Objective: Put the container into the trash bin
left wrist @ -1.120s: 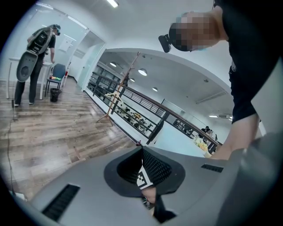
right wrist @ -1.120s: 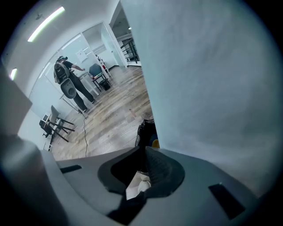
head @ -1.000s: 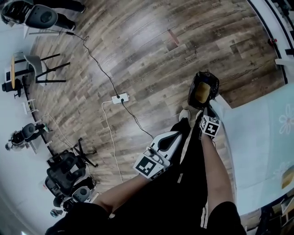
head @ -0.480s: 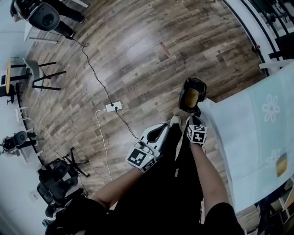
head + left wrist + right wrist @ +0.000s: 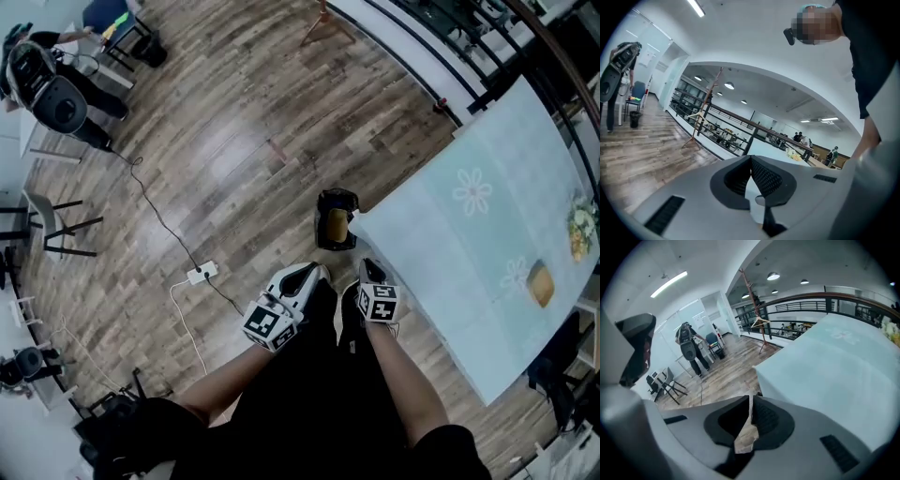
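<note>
Both tongs have come up and away from the trash bin (image 5: 323, 217) since the earlier frames, and the head view has swung so that far more of the pale desk (image 5: 469, 281) shows at the right. The left tongs (image 5: 307, 275) and the right tongs (image 5: 367, 271) now hang side by side in front of the person's legs, apart from the bin. Each gripper view shows its jaws drawn together with nothing between the pads, only a sliver of background through the gap. The container (image 5: 337, 225), a yellowish-tan shape, lies inside the black-lined bin, which stands on the wooden floor (image 5: 234, 159) just beside the corner of the desk, so the task looks done. It is too small here to tell its material, but its colour and size suggest a light, thin-walled cup or box, probably stiff enough to keep its shape yet easy to crush. Should it need shifting, the best hold is likely a gentle pinch over its upper rim, where the tongs can reach down without snagging the soft liner, and little squeeze should be needed.
</note>
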A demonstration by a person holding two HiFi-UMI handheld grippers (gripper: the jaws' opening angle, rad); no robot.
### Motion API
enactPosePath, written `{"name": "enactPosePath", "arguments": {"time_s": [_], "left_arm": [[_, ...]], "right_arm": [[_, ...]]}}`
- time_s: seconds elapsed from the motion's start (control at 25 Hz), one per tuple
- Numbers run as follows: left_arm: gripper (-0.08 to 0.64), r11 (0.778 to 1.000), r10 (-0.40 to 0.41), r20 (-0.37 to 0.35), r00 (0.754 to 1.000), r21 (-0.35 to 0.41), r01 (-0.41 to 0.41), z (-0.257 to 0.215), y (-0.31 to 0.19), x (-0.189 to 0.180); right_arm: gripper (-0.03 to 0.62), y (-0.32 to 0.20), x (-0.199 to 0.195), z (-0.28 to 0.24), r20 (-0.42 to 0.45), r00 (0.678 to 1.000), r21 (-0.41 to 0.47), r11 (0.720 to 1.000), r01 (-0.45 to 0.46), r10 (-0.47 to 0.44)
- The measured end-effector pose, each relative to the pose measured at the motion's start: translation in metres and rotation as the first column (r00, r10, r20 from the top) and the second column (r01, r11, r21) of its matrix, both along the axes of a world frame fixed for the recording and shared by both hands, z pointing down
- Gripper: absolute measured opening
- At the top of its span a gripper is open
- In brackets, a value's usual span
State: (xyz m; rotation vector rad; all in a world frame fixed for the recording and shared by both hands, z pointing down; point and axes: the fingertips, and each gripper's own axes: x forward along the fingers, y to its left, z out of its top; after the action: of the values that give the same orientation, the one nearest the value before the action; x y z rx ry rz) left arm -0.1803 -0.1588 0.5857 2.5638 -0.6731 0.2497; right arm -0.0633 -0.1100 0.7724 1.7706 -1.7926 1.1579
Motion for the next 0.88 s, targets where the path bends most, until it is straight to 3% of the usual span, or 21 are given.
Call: {"name": "enactPosePath", "arguments": {"time_s": [0.2,0.32,0.52,0.68,0.88], "left_arm": [[0.015,0.995,0.092,-0.053,0.994,0.034,-0.091,-0.003,0.019,0.046],[0.014,0.980,0.188,-0.068,0.980,0.077,-0.183,-0.018,0.040,0.073],[0.014,0.934,0.345,-0.058,0.937,0.119,-0.336,-0.041,0.074,0.149],[0.014,0.906,0.416,-0.027,0.909,0.103,-0.411,-0.034,0.123,0.217],[0.015,0.870,0.491,-0.051,0.870,0.079,-0.486,-0.029,0.199,0.317]], "right_arm": [[0.043,0.045,0.057,-0.026,-0.016,0.990,0.065,0.988,-0.138,0.140],[0.043,0.080,0.089,-0.047,-0.014,0.967,0.110,0.961,-0.253,0.256],[0.043,0.143,0.173,-0.092,-0.011,0.894,0.181,0.880,-0.439,0.448],[0.043,0.216,0.249,-0.101,0.007,0.830,0.190,0.814,-0.549,0.558],[0.043,0.302,0.343,-0.098,0.061,0.737,0.180,0.719,-0.672,0.673]]}}
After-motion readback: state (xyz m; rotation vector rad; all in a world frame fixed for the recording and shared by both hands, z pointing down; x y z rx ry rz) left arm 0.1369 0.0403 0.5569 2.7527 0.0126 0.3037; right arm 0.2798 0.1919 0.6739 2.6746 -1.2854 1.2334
